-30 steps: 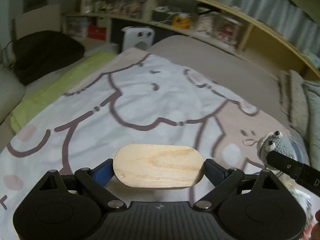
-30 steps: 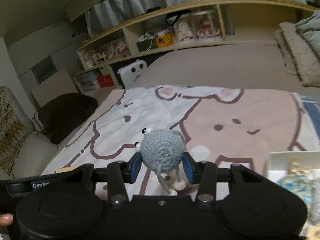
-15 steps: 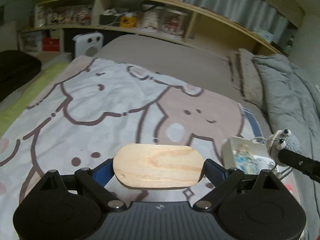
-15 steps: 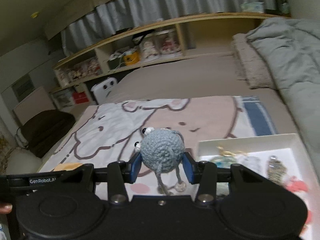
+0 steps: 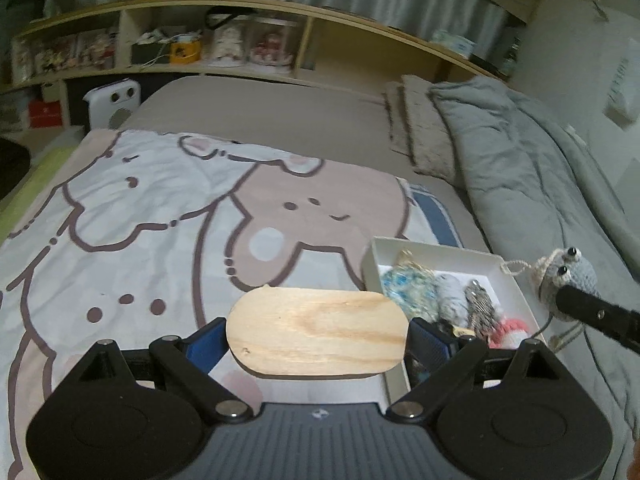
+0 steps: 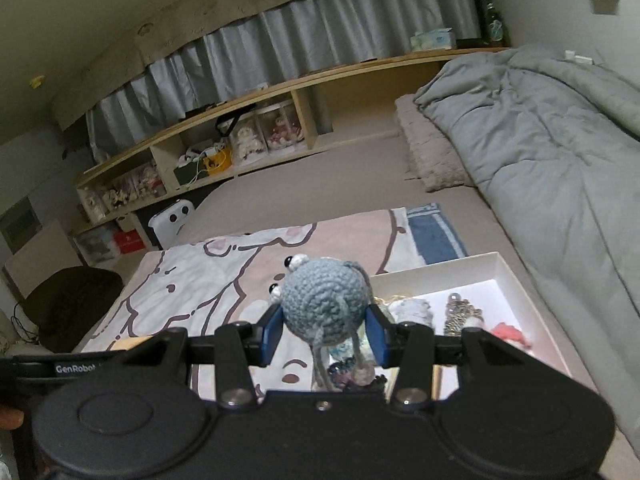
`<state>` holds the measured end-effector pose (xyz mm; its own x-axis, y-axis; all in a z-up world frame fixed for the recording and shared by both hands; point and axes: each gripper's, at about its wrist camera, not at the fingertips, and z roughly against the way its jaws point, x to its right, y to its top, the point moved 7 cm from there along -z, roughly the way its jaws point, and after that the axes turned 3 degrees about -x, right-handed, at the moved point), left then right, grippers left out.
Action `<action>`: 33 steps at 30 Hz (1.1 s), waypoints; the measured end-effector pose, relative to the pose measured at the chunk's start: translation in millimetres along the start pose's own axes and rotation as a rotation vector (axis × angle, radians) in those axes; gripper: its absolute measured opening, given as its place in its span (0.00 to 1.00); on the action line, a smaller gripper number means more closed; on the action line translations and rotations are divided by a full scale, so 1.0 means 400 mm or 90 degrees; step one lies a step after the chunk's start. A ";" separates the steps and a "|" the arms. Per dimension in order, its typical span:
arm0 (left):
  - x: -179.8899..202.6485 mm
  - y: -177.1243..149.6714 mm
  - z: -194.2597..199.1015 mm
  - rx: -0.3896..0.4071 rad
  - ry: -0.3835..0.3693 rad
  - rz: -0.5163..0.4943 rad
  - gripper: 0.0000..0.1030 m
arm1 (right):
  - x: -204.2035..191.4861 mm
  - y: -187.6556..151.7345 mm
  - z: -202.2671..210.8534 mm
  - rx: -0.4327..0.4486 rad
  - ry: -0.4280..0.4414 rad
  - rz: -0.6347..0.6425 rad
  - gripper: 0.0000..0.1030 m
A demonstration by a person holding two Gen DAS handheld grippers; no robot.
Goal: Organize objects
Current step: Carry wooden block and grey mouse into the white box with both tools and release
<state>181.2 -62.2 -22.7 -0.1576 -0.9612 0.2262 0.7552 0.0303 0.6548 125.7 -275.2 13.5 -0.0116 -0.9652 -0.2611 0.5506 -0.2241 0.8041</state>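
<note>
Left gripper (image 5: 318, 336) is clamped across an oval wooden board (image 5: 318, 330), held above the cartoon-print blanket (image 5: 160, 216). Right gripper (image 6: 325, 334) is clamped on a blue-grey crocheted toy (image 6: 324, 300), above the white box (image 6: 508, 276) holding small trinkets.

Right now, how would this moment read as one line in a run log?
left gripper: shut on wooden board | right gripper: shut on crochet toy | white box: holds trinkets, on bed

Left gripper (image 5: 318, 330) clamped wide; right gripper (image 6: 325, 330) clamped narrow.
</note>
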 end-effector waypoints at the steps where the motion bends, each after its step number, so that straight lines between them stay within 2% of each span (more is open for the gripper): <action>1: 0.010 -0.005 0.001 -0.002 -0.003 -0.005 0.92 | 0.008 -0.003 0.009 0.003 -0.003 -0.002 0.45; 7: 0.074 -0.035 -0.003 -0.020 -0.028 -0.022 0.92 | 0.072 -0.026 0.047 0.009 -0.024 -0.026 0.45; 16: 0.193 -0.051 0.000 -0.039 -0.071 -0.056 0.92 | 0.189 -0.072 0.035 -0.026 -0.079 -0.062 0.45; 20: 0.249 -0.057 -0.008 -0.051 -0.080 -0.090 0.92 | 0.225 -0.079 0.030 -0.037 -0.083 -0.075 0.45; 25: 0.318 -0.075 -0.048 -0.106 -0.107 -0.104 0.92 | 0.249 -0.094 0.025 -0.059 -0.080 -0.072 0.45; 28: 0.350 -0.104 -0.089 -0.148 -0.104 -0.115 0.92 | 0.260 -0.106 0.015 -0.084 -0.075 -0.076 0.45; 33: 0.362 -0.155 -0.160 -0.208 -0.088 -0.097 0.92 | 0.283 -0.136 -0.017 -0.128 -0.075 -0.081 0.45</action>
<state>152.3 -220.7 -76.7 -0.3509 -0.9012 0.2544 0.8761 -0.2200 0.4291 100.1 -371.4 -63.5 -0.1824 -0.9426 -0.2797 0.6929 -0.3250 0.6436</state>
